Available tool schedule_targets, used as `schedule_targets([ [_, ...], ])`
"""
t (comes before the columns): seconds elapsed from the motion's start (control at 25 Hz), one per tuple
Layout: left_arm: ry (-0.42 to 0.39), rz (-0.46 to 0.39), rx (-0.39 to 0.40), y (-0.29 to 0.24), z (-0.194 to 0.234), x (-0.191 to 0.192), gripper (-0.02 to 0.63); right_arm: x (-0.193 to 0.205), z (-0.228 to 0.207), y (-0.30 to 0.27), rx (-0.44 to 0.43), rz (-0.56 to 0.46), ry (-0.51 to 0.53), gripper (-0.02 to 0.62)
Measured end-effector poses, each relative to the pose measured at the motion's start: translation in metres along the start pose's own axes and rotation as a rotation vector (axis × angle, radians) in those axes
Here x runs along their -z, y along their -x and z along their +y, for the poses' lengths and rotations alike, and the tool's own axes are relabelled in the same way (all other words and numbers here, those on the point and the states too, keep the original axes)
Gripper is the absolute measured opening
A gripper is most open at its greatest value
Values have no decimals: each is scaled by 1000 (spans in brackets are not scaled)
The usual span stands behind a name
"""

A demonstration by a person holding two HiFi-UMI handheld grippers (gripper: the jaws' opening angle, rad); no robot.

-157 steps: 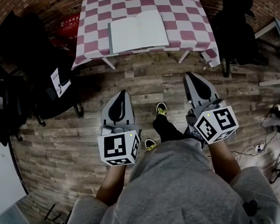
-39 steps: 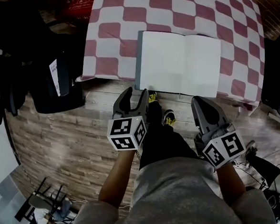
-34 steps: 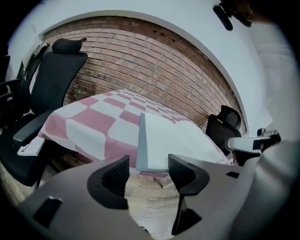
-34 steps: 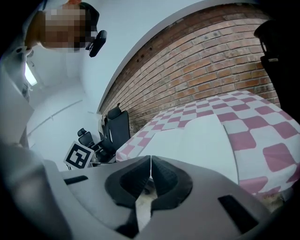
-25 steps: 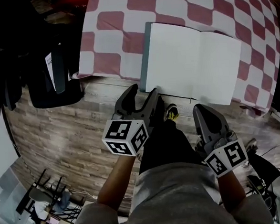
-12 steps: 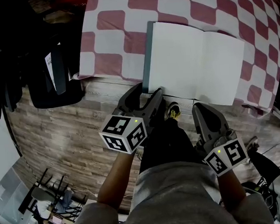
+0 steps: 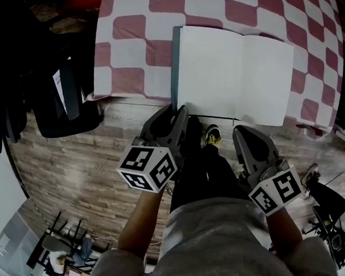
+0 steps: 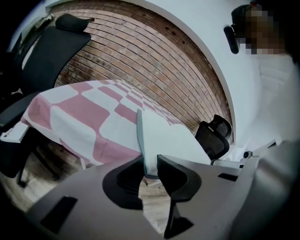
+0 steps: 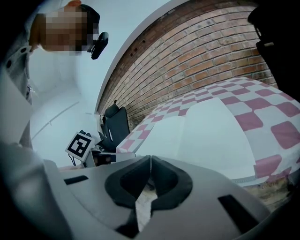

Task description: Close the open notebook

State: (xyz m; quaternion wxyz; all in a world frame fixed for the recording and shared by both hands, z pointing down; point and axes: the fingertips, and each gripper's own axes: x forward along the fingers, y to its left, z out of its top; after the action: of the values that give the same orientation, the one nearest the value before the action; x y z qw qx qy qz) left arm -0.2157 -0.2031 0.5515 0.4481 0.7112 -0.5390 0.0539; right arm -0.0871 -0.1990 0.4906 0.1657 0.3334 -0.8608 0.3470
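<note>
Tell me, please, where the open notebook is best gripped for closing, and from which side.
Grip the left half of the notebook at its near-left corner, coming from the near edge of the table: that corner seems to jut past the edge, so jaws can straddle it. The left gripper is there, its jaws having just closed on the corner.

Red brick wall [image 8: 140, 61]; wood-plank floor [image 7: 74, 171]; black office chair [image 8: 42, 54] beside pink-white checked tablecloth [image 7: 130, 26].
</note>
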Motion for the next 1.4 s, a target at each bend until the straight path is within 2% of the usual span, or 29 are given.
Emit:
schedule_targets([
  [0.12, -40, -7, -28, 3, -3, -3, 86, -1, 1, 4, 5, -7, 0, 26],
  [0.48, -70, -27, -52, 14, -19, -15, 72, -20, -4, 27, 19, -58, 13, 26],
  [0.76, -116, -28, -60, 21, -35, -25, 67, -39, -19, 52, 61, -124, 10, 26],
  [1.4, -251, -61, -33, 31, -107, -46, 58, -82, -61, 141, 175, -277, 53, 26],
])
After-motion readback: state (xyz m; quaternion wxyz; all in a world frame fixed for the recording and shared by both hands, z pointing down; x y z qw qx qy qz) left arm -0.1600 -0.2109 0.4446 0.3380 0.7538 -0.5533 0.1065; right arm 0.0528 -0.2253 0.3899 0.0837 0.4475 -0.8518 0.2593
